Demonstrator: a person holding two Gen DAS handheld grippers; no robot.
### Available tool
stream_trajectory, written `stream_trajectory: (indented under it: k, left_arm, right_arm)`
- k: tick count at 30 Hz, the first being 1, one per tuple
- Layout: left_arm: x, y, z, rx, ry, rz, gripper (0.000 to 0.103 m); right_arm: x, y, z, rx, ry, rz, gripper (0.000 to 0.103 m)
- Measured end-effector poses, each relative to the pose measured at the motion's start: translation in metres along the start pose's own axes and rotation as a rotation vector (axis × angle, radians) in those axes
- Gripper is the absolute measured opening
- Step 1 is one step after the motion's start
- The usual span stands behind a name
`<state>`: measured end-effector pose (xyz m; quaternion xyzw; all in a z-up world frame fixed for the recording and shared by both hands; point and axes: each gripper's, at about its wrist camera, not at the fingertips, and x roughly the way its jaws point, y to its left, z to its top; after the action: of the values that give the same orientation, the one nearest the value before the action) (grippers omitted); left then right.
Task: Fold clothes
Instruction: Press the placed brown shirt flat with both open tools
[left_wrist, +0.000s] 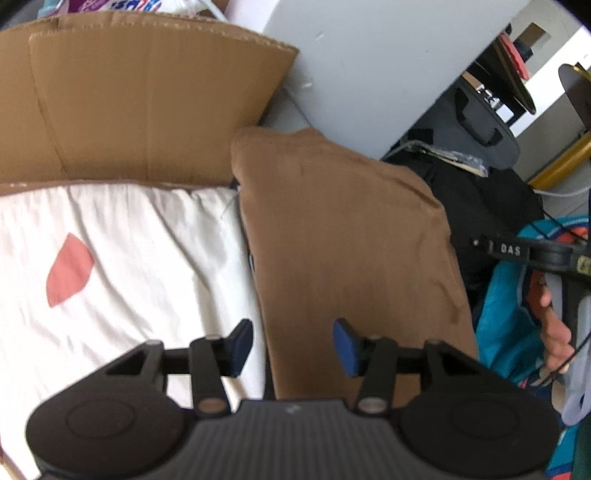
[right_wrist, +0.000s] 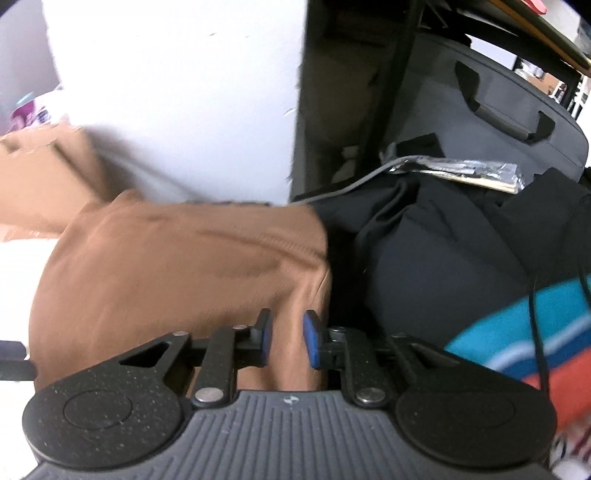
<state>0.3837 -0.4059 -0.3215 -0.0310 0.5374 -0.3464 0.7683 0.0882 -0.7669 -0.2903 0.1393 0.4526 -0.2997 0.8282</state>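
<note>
1. "DAS" shows on a black bar right of the brown garment.
2. Left gripper: jaws roughly half open, empty, over the garment's left edge.
3. Right gripper: narrow gap, garment's right edge between the pads; grip unclear.

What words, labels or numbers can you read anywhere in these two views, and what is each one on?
"DAS": white letters on the black bar at the right edge of the left wrist view.
Print on the colourful package at the top of that view: blurred, not readable.
Small white mark on the grey gripper body in the right wrist view: a symbol, no letters.
</note>
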Motion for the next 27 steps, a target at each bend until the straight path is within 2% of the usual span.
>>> stream_trajectory:
  k: [9,16,21,27]
  left_arm:
    - [0.014,0.002,-0.030,-0.047,0.053,-0.039,0.049]
    - [0.023,0.002,-0.061,-0.041,0.105,-0.046,0.045]
    - [0.023,0.002,-0.076,-0.040,0.123,-0.057,0.039]
    - [0.025,0.003,-0.081,-0.062,0.125,-0.069,0.039]
  right_arm:
    - [0.014,-0.004,-0.041,-0.029,0.055,-0.070,0.015]
    - [0.010,-0.011,-0.057,-0.034,0.040,-0.126,0.015]
    - [-0.003,-0.014,-0.066,-0.030,0.024,-0.094,0.015]
    - [-0.022,-0.012,-0.079,-0.018,0.013,-0.042,0.016]
